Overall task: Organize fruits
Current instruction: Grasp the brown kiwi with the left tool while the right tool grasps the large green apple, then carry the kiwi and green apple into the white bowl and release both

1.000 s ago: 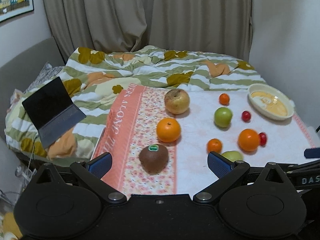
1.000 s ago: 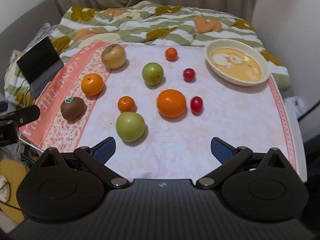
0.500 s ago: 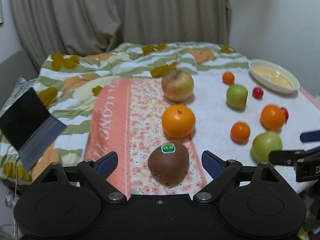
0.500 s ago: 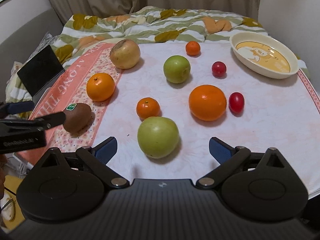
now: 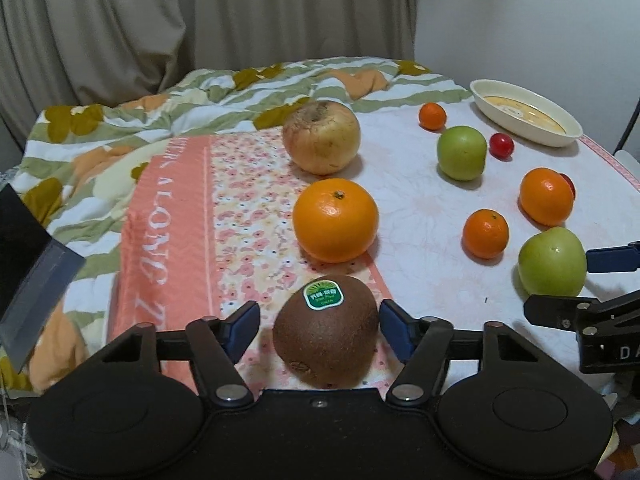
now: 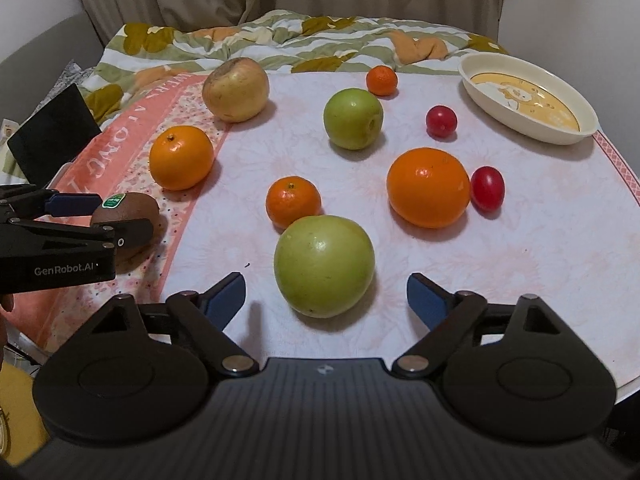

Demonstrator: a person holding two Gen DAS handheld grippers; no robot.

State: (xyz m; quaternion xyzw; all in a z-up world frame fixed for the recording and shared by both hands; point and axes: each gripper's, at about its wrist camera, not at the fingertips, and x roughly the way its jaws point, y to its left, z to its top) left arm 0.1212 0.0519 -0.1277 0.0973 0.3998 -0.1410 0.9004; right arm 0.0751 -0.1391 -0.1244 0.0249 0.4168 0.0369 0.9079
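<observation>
Pale cloth over the counter (image 6: 520, 280), striped quilt (image 5: 160, 120) and curtains behind, cream dish (image 6: 528, 100) far right. Its near edge runs right under both claws, with bare cloth on the right. Left claw (image 5: 320, 330) is spread, now flanking the kiwi (image 5: 326, 330), which lay ahead of it a second ago. Right claw (image 6: 326, 298) is spread too, up against the near green apple (image 6: 324, 266).

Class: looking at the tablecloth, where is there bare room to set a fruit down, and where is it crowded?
Bare cloth lies right of the big orange and red tomato, below the dish. Another patch sits between the left orange and green apple. The middle cluster around the small mandarin is crowded.
</observation>
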